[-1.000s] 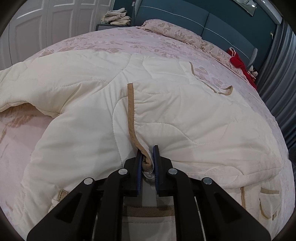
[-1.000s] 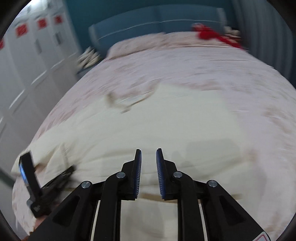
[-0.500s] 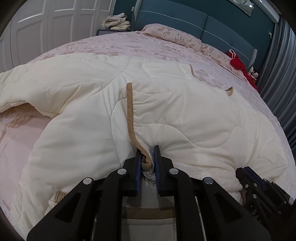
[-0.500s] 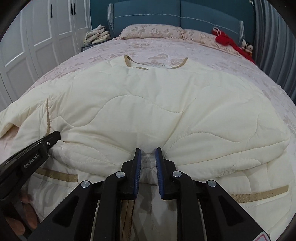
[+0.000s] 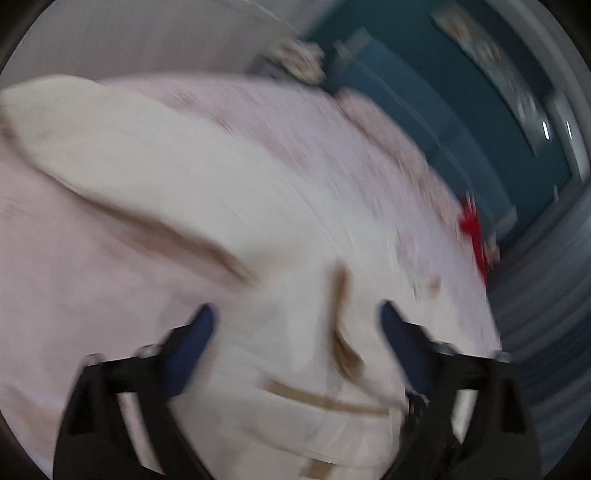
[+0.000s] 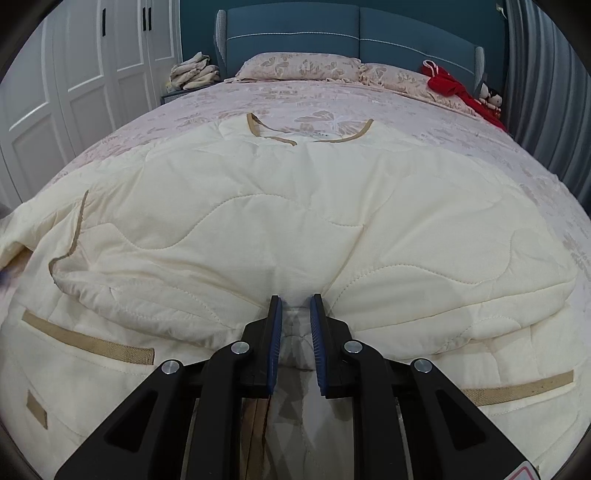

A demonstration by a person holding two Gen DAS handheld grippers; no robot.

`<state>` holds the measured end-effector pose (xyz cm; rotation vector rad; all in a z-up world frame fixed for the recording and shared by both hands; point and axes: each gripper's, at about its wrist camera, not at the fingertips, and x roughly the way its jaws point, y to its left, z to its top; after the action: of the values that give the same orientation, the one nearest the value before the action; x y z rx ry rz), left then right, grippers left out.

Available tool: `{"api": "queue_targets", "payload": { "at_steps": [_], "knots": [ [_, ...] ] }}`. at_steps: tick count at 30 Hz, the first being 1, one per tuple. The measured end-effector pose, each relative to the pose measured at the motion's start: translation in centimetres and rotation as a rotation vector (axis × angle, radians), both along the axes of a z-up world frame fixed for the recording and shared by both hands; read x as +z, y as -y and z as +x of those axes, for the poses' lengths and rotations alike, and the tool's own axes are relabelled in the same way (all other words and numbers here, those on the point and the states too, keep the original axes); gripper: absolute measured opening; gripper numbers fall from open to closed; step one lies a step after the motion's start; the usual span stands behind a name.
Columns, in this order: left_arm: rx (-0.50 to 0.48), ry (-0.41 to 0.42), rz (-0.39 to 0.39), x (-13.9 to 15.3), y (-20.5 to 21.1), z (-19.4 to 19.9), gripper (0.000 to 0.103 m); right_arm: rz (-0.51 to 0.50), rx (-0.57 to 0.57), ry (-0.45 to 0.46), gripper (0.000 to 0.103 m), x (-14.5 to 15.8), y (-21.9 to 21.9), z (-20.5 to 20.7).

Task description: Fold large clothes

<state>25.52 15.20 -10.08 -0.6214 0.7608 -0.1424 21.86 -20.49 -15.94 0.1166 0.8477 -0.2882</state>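
A cream quilted jacket [image 6: 295, 206] with tan trim lies spread on the pink bed [image 6: 332, 103], its lower part folded up. My right gripper [image 6: 295, 299] is shut on the thick fold at the near edge, and cloth bunches between its blue pads. The left wrist view is badly blurred by motion. There my left gripper [image 5: 295, 308] has its jaws opening wide above the jacket [image 5: 184, 177]. A tan-trimmed edge lies between the fingers without touching the pads. One cream sleeve stretches toward the upper left in that view.
Two pink pillows [image 6: 299, 66] lean on the blue headboard [image 6: 332, 22]. A red garment [image 6: 454, 88] lies at the far right of the bed. Folded clothes [image 6: 192, 72] sit on a nightstand beside white wardrobe doors [image 6: 74, 74]. Grey curtains [image 6: 546, 92] hang on the right.
My left gripper has let go of the tan-trimmed edge, sprung wide and swung away with a roll. The right gripper came down onto the fold a second ago and has stayed still since.
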Motion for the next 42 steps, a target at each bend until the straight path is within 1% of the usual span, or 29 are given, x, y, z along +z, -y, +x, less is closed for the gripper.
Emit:
{"api": "queue_targets", "payload": {
  "at_steps": [1,2,3,4,5,6,8,9,10,12,14,15,16,17,18,19,20,22,25,26,28,31,33,35,37,38,39,40,42],
  "knots": [
    [0.046,0.025,0.008,0.7,-2.7,-0.1,0.098,-0.009,0.0,-0.002,0.015,0.0,-0.1,0.1],
    [0.1,0.03,0.047,1.4,-6.4,0.3,0.098,-0.015,0.0,-0.004,0.015,0.0,-0.2,0.2],
    [0.166,0.008,0.093,1.6,-10.1,0.9,0.098,-0.015,-0.001,-0.004,0.015,0.1,-0.3,0.3],
    [0.237,-0.016,0.111,1.5,-13.8,1.4,0.098,-0.014,-0.002,-0.003,0.015,0.0,-0.2,0.3],
    [0.279,-0.034,0.108,1.3,-16.1,1.7,0.098,-0.011,-0.002,-0.001,0.015,0.0,-0.2,0.3],
    [0.35,-0.08,0.083,0.4,-20.0,2.2,0.098,-0.012,-0.003,0.0,0.015,0.0,-0.3,0.3],
    [0.424,-0.119,-0.008,-1.1,-24.2,2.5,0.098,-0.017,-0.004,0.002,0.015,-0.1,-0.4,0.4],
    [0.466,-0.143,-0.088,-2.2,-26.2,2.6,0.097,-0.022,-0.006,0.001,0.015,-0.2,-0.5,0.4],
    [0.483,-0.148,-0.141,-2.9,-27.1,2.6,0.097,-0.029,-0.007,-0.001,0.015,-0.2,-0.6,0.5],
    [0.503,-0.143,-0.296,-4.6,-28.4,2.9,0.095,-0.037,-0.008,-0.003,0.015,-0.2,-0.8,0.6],
    [0.51,-0.136,-0.373,-5.5,-28.4,3.5,0.089,-0.041,-0.009,-0.004,0.015,-0.2,-0.9,0.6],
    [0.5,-0.129,-0.384,-5.5,-28.2,4.0,0.086,-0.045,-0.009,-0.004,0.015,-0.3,-1.0,0.6],
    [0.484,-0.121,-0.387,-5.3,-27.9,4.5,0.076,-0.047,-0.009,-0.004,0.015,-0.3,-1.0,0.6],
    [0.461,-0.115,-0.374,-5.1,-27.4,5.1,0.06,-0.048,-0.009,-0.003,0.015,-0.3,-1.0,0.6],
    [0.448,-0.113,-0.351,-4.7,-27.4,5.6,0.048,-0.047,-0.01,-0.002,0.015,-0.3,-1.0,0.6],
    [0.426,-0.104,-0.321,-3.9,-27.2,6.2,0.015,-0.044,-0.01,0.0,0.015,-0.3,-1.0,0.6],
    [0.389,-0.09,-0.284,-2.7,-26.8,6.8,0.006,-0.041,-0.01,0.001,0.015,-0.3,-0.9,0.6],
    [0.352,-0.035,-0.222,0.1,-26.1,6.8,0.005,-0.034,-0.009,0.007,0.015,-0.4,-0.8,0.5],
    [0.246,0.086,-0.149,6.6,-22.3,7.4,0.005,-0.021,-0.009,0.016,0.015,-0.4,-0.6,0.4],
    [0.187,0.143,-0.112,9.8,-19.7,7.6,0.004,-0.018,-0.009,0.018,0.015,-0.3,-0.5,0.3],
    [0.09,0.225,-0.045,14.3,-14.9,7.8,0.004,-0.006,-0.008,0.023,0.015,-0.3,-0.4,0.2],
    [-0.057,0.306,0.007,18.8,-7.6,7.5,0.004,0.008,-0.007,0.025,0.015,-0.1,-0.2,0.2],
    [-0.175,0.337,0.031,20.9,-0.7,7.1,0.004,0.015,-0.006,0.02,0.015,0.1,-0.1,0.2],
    [-0.268,0.339,0.042,21.5,5.3,6.9,0.004,0.045,0.001,0.015,0.017,0.9,0.3,0.0],
    [-0.376,0.325,0.062,21.5,11.8,6.2,0.004,0.1,0.019,0.033,0.027,2.3,0.7,-1.1],
    [-0.423,0.316,0.085,21.0,14.5,5.9,0.004,0.138,0.025,0.072,0.036,3.7,1.2,-2.8],
    [-0.452,0.308,0.104,20.3,16.5,5.7,0.004,0.156,0.025,0.102,0.042,4.7,1.5,-4.2],
    [-0.481,0.295,0.12,19.5,18.7,5.1,0.004,0.171,0.029,0.138,0.045,6.0,2.0,-6.2],
    [-0.553,0.237,0.143,16.4,23.0,3.8,0.004,0.167,0.027,0.18,0.055,8.0,3.0,-9.5]
  ]
}}
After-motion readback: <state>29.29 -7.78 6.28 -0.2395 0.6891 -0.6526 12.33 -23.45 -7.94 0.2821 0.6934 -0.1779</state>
